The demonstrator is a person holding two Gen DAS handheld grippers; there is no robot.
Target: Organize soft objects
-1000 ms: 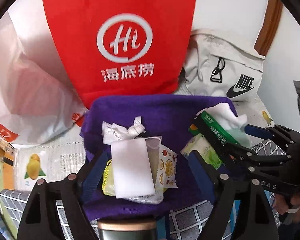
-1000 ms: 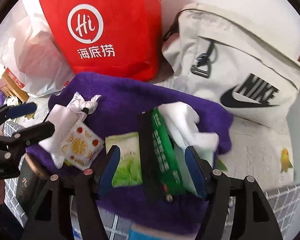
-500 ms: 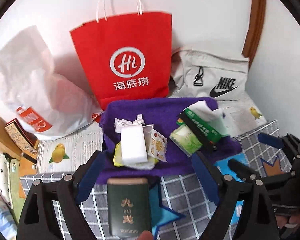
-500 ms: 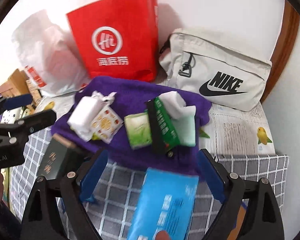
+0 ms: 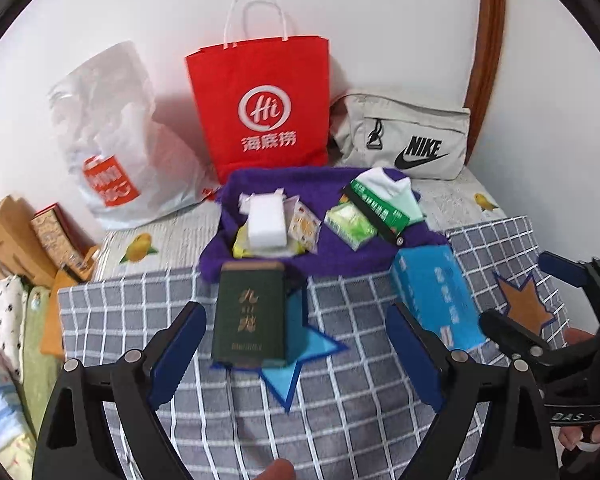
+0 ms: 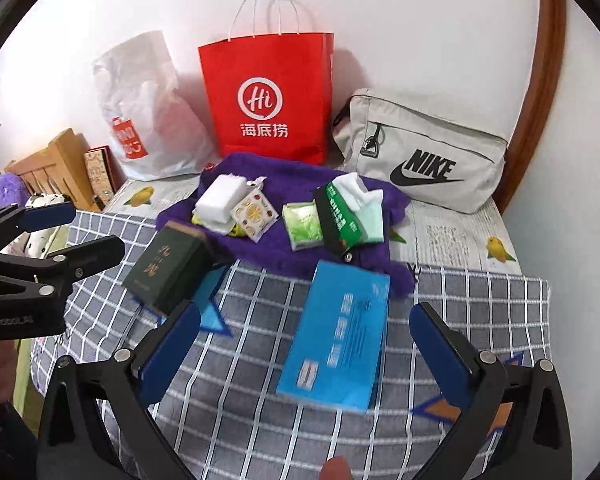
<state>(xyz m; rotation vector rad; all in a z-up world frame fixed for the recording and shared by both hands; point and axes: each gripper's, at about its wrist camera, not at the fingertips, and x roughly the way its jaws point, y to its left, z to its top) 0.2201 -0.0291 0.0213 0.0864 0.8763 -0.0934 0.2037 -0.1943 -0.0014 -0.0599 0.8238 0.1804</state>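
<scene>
Now both grippers, left [image 5: 296, 344] and right [image 6: 304, 344], hang wide-jawed and empty, just opened, near the purple towel [image 6: 276, 248] bearing soft packets.

The left gripper [image 5: 296, 344] and the right gripper [image 6: 306, 344] both tilt downward side by side, jaws spread wide with nothing gripped. Each has just been opening, the right gripper further. A hand [image 5: 580, 432] grips the right gripper's handle.
</scene>
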